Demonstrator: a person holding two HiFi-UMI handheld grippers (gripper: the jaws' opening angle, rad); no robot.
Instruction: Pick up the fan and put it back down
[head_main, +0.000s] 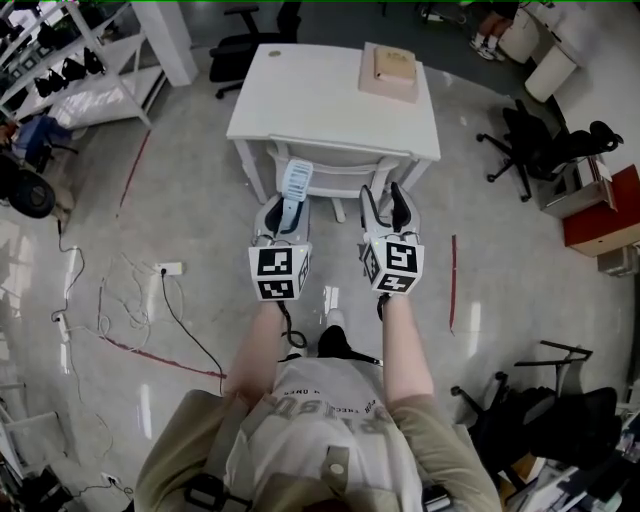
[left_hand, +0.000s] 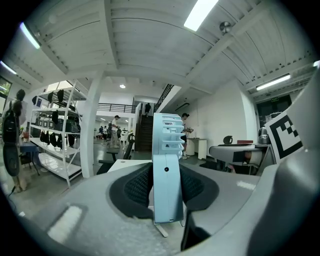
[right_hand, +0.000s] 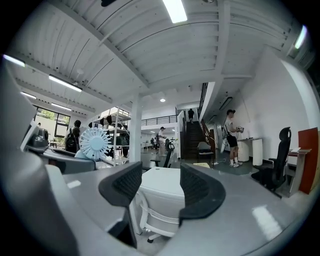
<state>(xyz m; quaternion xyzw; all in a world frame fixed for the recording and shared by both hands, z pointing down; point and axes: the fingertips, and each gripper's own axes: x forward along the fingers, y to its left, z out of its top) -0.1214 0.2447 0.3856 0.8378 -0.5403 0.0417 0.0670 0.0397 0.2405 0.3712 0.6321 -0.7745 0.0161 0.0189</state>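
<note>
Head view: the left gripper (head_main: 285, 215) pinches the fan (head_main: 296, 183), which is in the air short of the desk's (head_main: 300, 90) near edge. The right gripper (head_main: 384, 208) is spread and empty.

Left gripper view: both pads press the fan's narrow sides, and its foot is mostly cut off.

Right gripper view: only the desk and a chair (right_hand: 157, 217) show between the jaws.

This looks like the carrying step. Next, the fan needs setting upright on the desk, then releasing.

A white table (head_main: 300, 90) and chair (head_main: 340, 165) on glossy grey floor (head_main: 180, 210).
</note>
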